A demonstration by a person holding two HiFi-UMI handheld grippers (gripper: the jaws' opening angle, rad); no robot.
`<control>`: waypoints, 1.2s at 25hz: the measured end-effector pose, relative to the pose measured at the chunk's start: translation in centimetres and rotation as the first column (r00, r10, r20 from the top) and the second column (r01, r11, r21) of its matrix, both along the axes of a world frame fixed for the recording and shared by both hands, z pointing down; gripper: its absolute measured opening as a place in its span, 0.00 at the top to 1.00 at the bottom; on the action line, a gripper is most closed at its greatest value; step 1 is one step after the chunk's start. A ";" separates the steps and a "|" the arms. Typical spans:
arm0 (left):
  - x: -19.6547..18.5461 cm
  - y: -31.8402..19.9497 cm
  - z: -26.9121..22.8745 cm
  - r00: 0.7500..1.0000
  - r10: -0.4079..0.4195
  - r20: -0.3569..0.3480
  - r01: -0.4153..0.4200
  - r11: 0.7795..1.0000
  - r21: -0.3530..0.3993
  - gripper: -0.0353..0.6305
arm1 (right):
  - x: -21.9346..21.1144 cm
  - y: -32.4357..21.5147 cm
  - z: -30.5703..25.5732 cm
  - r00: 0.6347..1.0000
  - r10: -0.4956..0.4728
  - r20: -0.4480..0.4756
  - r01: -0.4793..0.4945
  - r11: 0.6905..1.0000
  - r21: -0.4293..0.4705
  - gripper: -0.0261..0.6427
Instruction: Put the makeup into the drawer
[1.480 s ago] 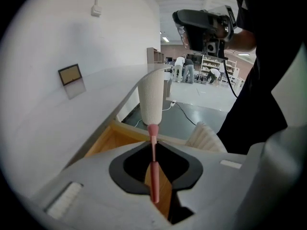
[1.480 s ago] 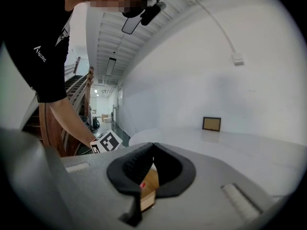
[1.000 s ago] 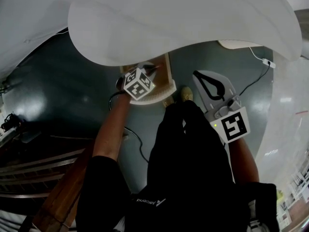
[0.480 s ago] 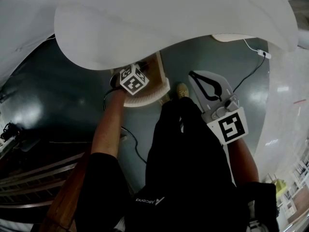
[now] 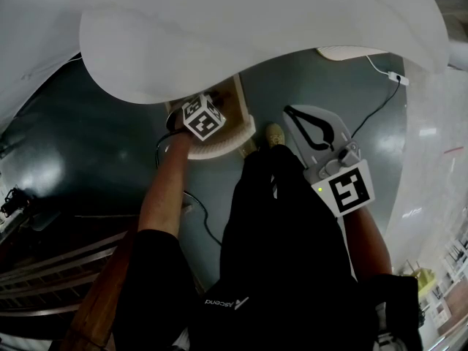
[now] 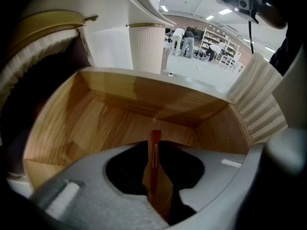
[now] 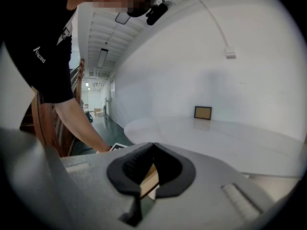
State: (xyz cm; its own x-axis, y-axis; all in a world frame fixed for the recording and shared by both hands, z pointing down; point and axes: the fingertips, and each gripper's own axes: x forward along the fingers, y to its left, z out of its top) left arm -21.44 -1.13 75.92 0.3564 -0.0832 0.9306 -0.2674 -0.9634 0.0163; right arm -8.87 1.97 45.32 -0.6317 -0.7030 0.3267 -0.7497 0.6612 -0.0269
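The left gripper (image 6: 153, 143) is opening its jaws around the thin red makeup stick (image 6: 154, 164) down in the light wooden drawer (image 6: 110, 123), while the right gripper (image 7: 152, 147) has its jaws together, empty

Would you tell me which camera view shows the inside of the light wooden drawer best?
The left gripper view: it looks straight into the light wooden drawer, showing its floor and walls. The head view catches only a narrow strip; the right gripper view, at most a small wooden edge.
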 end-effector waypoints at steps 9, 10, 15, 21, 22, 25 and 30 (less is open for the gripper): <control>1.0 0.8 -5.9 0.997 0.078 -0.028 -0.075 0.995 0.072 0.83 | -0.6 0.5 -1.2 0.999 -0.026 0.023 0.026 0.999 0.020 0.96; 1.2 1.0 -6.9 0.996 0.082 -0.037 -0.079 0.994 0.081 0.83 | -0.7 0.5 -1.5 0.999 -0.031 0.027 0.030 0.999 0.027 0.96; 2.9 2.0 -12.1 0.991 0.051 -0.127 -0.033 0.990 0.140 0.84 | -0.9 0.8 -2.9 0.998 -0.045 0.054 0.042 0.997 0.061 0.96; 4.5 2.1 -21.5 0.946 -0.049 -0.321 0.135 0.958 0.251 0.88 | -0.6 1.0 -6.1 0.995 -0.052 0.086 0.043 0.994 0.104 0.96; 4.7 2.2 -23.2 0.930 -0.063 -0.362 0.168 0.949 0.266 0.88 | -0.5 1.0 -6.7 0.994 -0.052 0.094 0.042 0.993 0.114 0.96; 5.8 2.5 -28.4 0.867 -0.085 -0.492 0.260 0.918 0.301 0.91 | -0.1 1.0 -8.6 0.992 -0.053 0.117 0.037 0.989 0.142 0.96; 8.0 3.2 -36.5 0.698 -0.079 -0.712 0.406 0.862 0.303 0.93 | 0.7 1.4 -11.2 0.986 -0.059 0.156 0.031 0.984 0.175 0.96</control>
